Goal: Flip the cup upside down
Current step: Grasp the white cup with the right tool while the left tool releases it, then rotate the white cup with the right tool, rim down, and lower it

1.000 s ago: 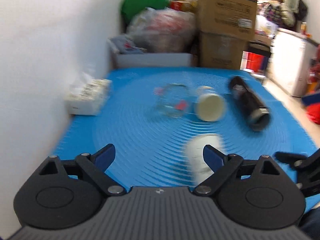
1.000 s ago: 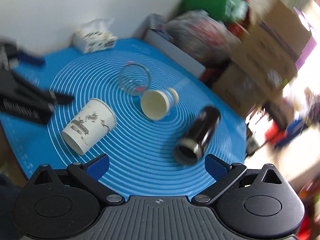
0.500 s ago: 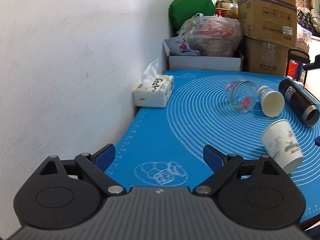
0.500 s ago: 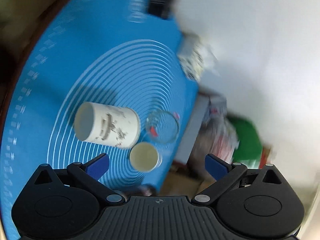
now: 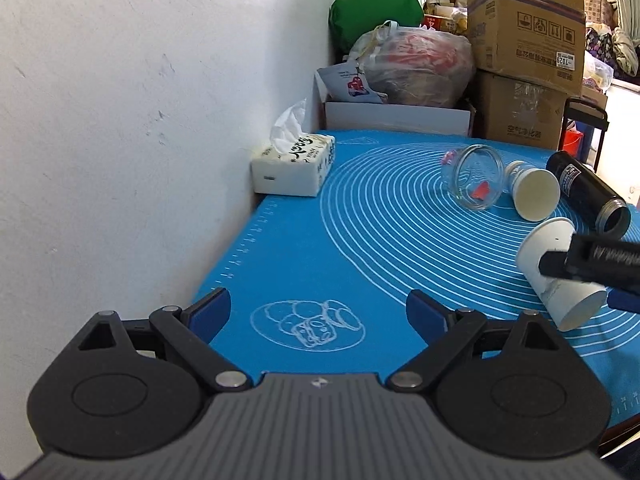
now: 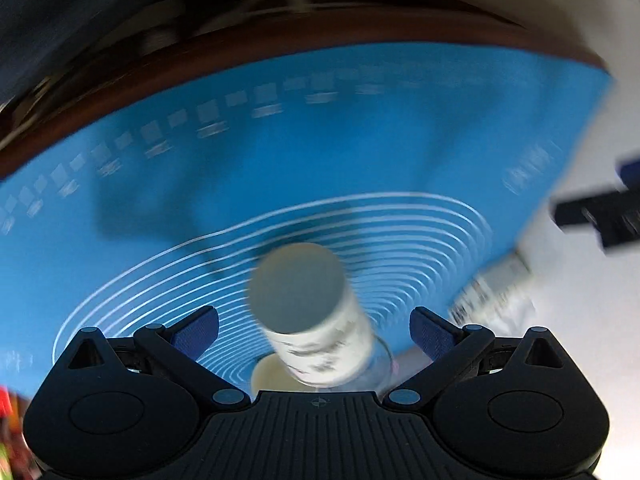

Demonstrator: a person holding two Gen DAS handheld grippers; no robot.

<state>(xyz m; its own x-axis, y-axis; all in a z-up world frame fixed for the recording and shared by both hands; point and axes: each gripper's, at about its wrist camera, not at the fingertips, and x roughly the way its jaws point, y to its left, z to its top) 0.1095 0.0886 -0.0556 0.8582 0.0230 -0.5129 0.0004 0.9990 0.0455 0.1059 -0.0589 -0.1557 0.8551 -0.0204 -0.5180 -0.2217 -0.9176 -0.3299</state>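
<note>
Holds the jaws of the left gripper (image 5: 318, 309) spread wide above the near left corner of the blue mat (image 5: 304, 248), pinching nothing. Holds the jaws of the right gripper (image 6: 315, 326) spread as well, one to each side of the paper cup (image 6: 308, 304), apparently without touching it; too blurred there to be sure.

Finds that cup lying on its side on the right part of the mat's ring pattern. Seems to point its wide mouth toward the mat's near edge and its narrower base toward the far edge.

Looks light, thin-walled and easily crushed. Likely best to pinch gently across the middle of the wall, away from the soft open rim. Could roll if nudged.

Toward the mat's far right:
- a glass jar (image 5: 476, 178)
- a small cream cup (image 5: 534, 194)
- a black flask (image 5: 584, 192)

All on their sides.

At the mat's far left edge, a tissue box (image 5: 294, 168) printed with black characters. Past the mat's far edge, a cardboard box (image 5: 528, 20) labelled "7029". Shows grey print on the paper cup and white lettering on the right gripper's finger, neither legible.
</note>
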